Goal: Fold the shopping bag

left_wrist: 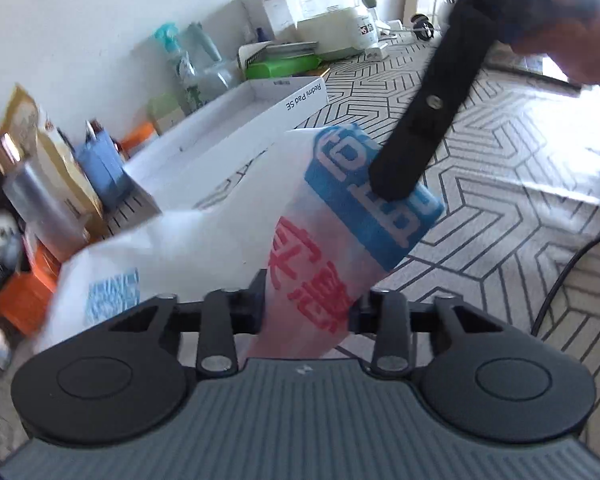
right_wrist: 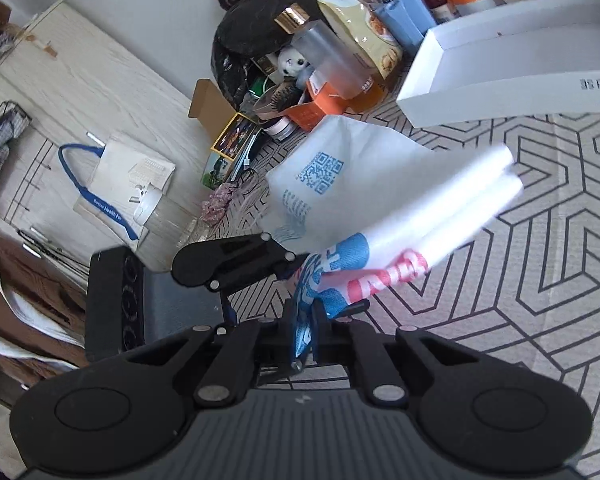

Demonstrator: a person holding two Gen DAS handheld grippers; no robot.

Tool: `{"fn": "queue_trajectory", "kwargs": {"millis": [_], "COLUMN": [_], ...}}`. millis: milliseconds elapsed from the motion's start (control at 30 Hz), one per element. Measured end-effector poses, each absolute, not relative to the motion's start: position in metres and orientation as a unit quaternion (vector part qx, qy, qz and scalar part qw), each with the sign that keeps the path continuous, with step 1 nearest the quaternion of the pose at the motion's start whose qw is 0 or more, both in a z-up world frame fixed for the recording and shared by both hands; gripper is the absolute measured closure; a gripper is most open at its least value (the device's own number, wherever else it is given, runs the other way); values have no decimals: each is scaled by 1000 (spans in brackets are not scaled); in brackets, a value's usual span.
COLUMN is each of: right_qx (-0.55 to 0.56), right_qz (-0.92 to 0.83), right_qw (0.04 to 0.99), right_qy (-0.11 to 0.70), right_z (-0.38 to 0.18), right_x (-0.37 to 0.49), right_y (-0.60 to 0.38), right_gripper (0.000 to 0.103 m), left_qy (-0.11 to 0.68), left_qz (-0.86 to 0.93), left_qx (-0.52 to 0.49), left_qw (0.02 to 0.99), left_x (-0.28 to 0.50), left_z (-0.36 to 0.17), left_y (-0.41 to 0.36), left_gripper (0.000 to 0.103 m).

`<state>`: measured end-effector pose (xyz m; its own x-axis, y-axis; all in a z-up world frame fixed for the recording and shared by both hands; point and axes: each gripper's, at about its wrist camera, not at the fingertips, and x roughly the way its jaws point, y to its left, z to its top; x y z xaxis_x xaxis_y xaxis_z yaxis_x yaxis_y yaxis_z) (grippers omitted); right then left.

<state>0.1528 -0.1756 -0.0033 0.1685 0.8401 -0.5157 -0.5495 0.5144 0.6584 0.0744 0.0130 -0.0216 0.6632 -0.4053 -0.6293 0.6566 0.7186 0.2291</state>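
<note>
A: Where's the bag [left_wrist: 204, 248]?

B: Off the table [left_wrist: 500, 168], stretched between both grippers. White, with red and blue print and a QR code.

A: Left gripper [left_wrist: 306, 308]?

B: Its fingers sit either side of the red-printed part, closed in on it.

A: Right gripper [right_wrist: 314, 320]?

B: Fingers narrow, pinching the blue-printed end; seen from the left wrist, it comes down onto that blue band.

A: Around it?

B: A white box [left_wrist: 228, 120] just behind the bag, clutter along the wall.
</note>
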Motion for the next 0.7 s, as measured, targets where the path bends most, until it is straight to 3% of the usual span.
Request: {"fn": "queue_trajectory", "kwargs": {"millis": [100, 167, 267, 500, 633, 700], "right_qx": [81, -3, -143, -305, -299, -286], "right_qz": [468, 455, 449, 458, 483, 480], "right_qw": [796, 835, 852, 821, 809, 812], "right_qy": [375, 310, 227, 151, 149, 169], "right_z": [13, 26, 28, 5, 2, -3], "right_x": [127, 104, 73, 49, 59, 67], "right_y": [-185, -193, -188, -157, -143, -135], "right_gripper": [78, 56, 37, 34, 27, 29], "left_qy": [301, 311, 321, 288, 240, 242], "left_qz": [-321, -348, -401, -473, -526, -538], "left_qx": [162, 115, 46, 73, 132, 134], "left_qw": [883, 877, 857, 830, 805, 797], "left_x": [80, 81, 84, 72, 62, 71], "left_z": [-18, -18, -21, -23, -19, -18], "left_y": [33, 50, 75, 87, 86, 84], "left_gripper": [86, 86, 86, 86, 85, 83]}}
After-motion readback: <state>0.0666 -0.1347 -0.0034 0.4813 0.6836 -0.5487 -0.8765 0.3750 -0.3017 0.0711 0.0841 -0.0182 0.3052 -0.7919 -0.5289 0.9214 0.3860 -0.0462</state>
